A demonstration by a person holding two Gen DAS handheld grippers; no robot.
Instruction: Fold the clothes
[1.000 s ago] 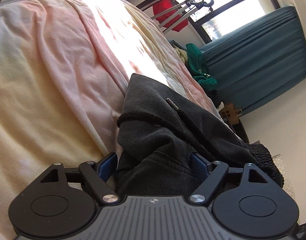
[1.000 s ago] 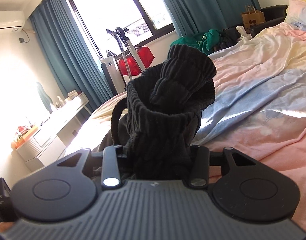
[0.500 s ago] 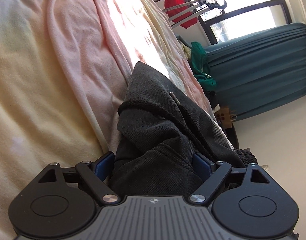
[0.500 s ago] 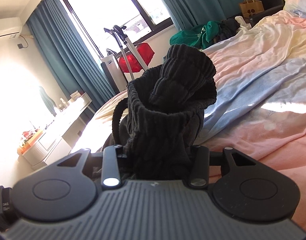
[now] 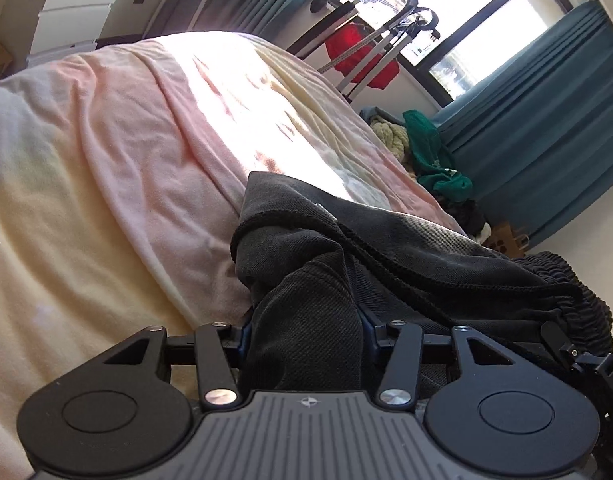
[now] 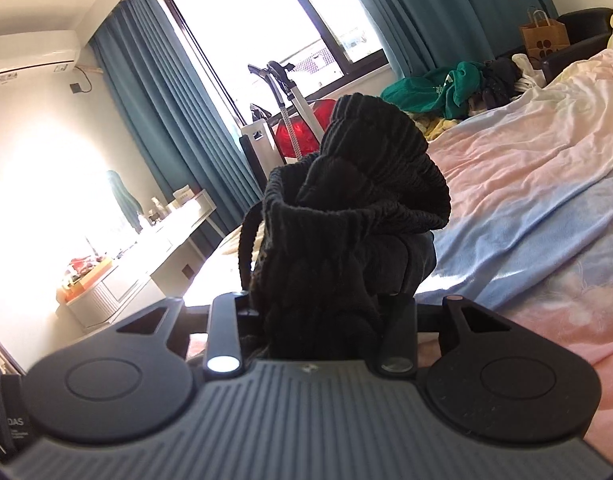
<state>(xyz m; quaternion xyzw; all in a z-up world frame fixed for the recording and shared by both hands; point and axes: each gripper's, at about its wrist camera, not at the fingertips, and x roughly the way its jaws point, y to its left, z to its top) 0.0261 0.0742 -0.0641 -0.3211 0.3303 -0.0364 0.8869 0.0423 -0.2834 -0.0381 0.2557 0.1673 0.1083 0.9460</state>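
Observation:
A dark grey garment lies on the pink and cream bedspread, bunched toward me. My left gripper has a thick fold of it between its blue pads; the jaws are closing and the pads press on the cloth. The garment's ribbed elastic waistband stands up in a crumpled heap in the right wrist view. My right gripper is shut on that waistband, its jaws closing a little tighter. The cloth hides both grippers' fingertips. The waistband also shows at the right edge of the left wrist view.
A pile of green and dark clothes sits at the bed's far side below teal curtains. A stand with a red item is by the window. A white dresser stands left, and a paper bag far right.
The left jaws have narrowed from wide apart onto the fold of cloth, and the left gripper has lifted and tilted up. The right gripper has risen slightly with the waistband.

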